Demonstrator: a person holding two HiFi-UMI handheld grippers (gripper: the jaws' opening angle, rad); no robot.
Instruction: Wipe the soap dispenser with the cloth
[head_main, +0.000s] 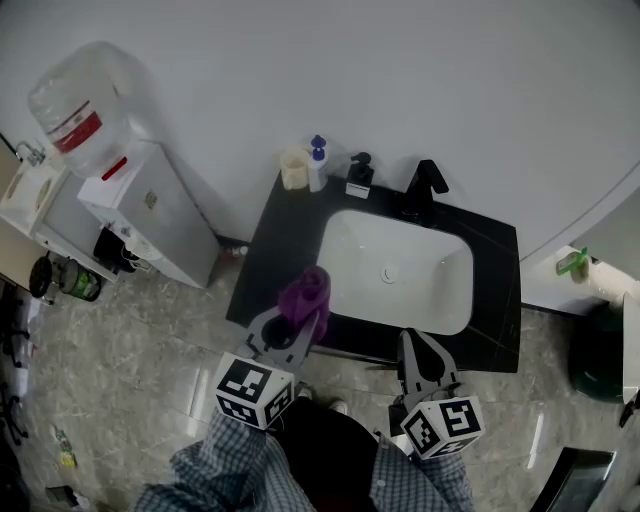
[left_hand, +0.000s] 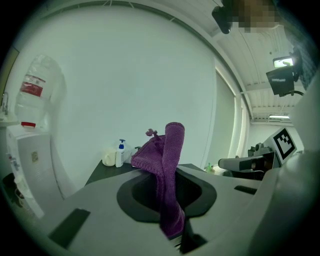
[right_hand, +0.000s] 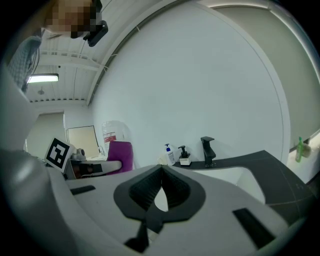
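A purple cloth stands bunched between the jaws of my left gripper, which is shut on it above the front left corner of the black counter. In the left gripper view the cloth rises and folds over the jaws. A white soap bottle with a blue pump and a small black dispenser stand at the back of the counter, well beyond both grippers. My right gripper hovers at the counter's front edge, shut with nothing in it; its view shows the bottle and black dispenser far ahead.
A cream cup stands left of the bottle, and a black faucet rises behind the white basin. A water cooler stands at left. A green bottle and a dark bin are at right.
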